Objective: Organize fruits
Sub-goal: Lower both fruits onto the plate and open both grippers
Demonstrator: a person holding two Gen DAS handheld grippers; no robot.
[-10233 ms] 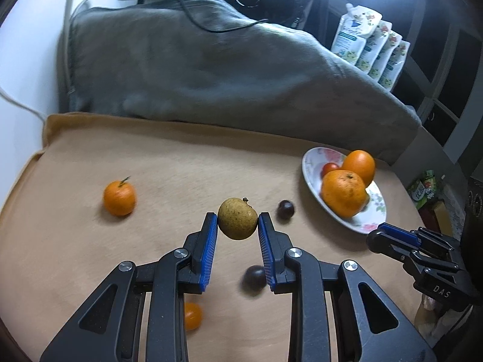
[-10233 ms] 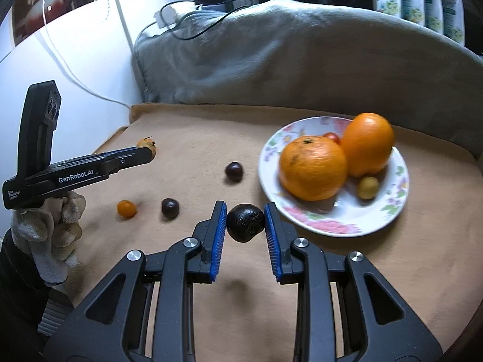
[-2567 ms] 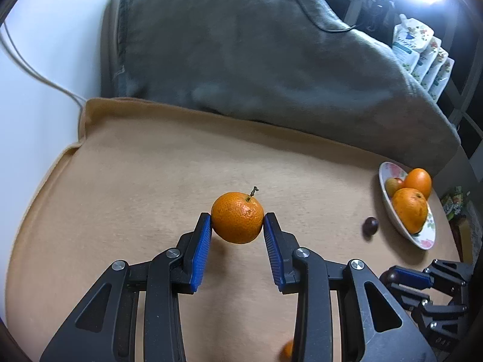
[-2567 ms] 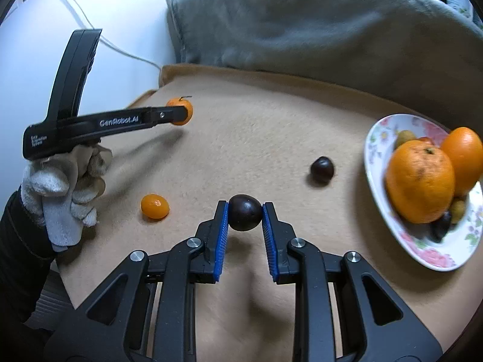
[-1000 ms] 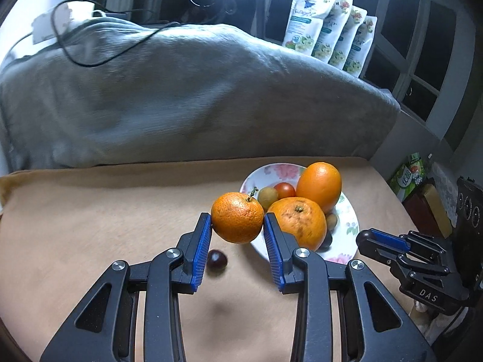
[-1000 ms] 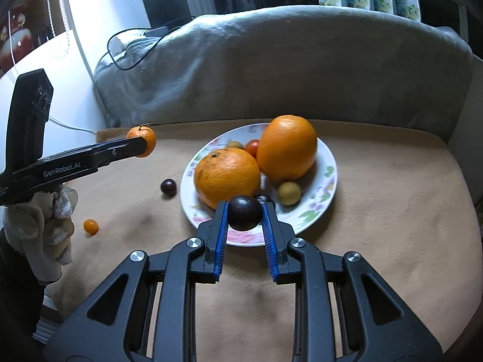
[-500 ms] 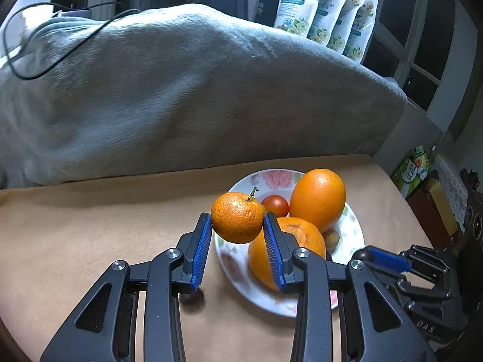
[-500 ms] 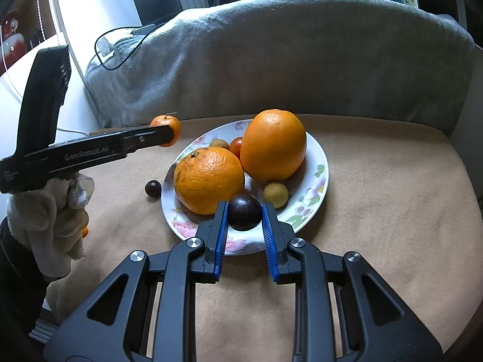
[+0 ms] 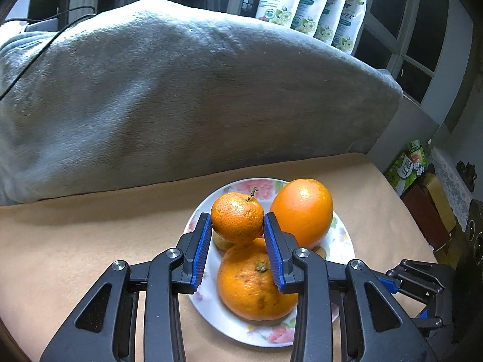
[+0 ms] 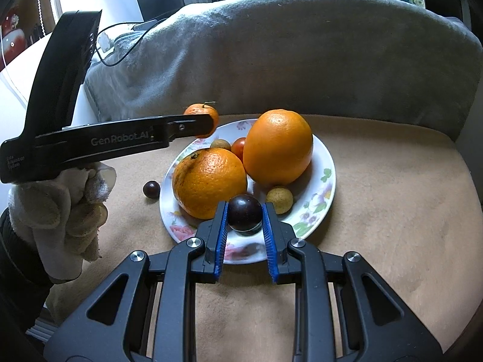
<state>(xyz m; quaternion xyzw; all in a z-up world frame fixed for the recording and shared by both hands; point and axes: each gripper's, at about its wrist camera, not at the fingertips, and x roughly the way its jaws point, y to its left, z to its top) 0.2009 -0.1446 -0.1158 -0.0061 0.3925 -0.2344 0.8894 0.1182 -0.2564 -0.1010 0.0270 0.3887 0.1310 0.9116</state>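
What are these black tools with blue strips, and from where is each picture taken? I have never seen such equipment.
A person holds two hand tools, each with two fingers and a camera that looks forward along them. One picture comes from the left tool, which grips a small mandarin above the flowered plate. The other comes from the right tool, which grips a dark round fruit over the plate's near edge; here the left tool appears from the side, in a gloved hand. On the plate lie two large oranges, a small red fruit and two small yellowish ones. Another dark fruit lies on the tan cloth beside it.
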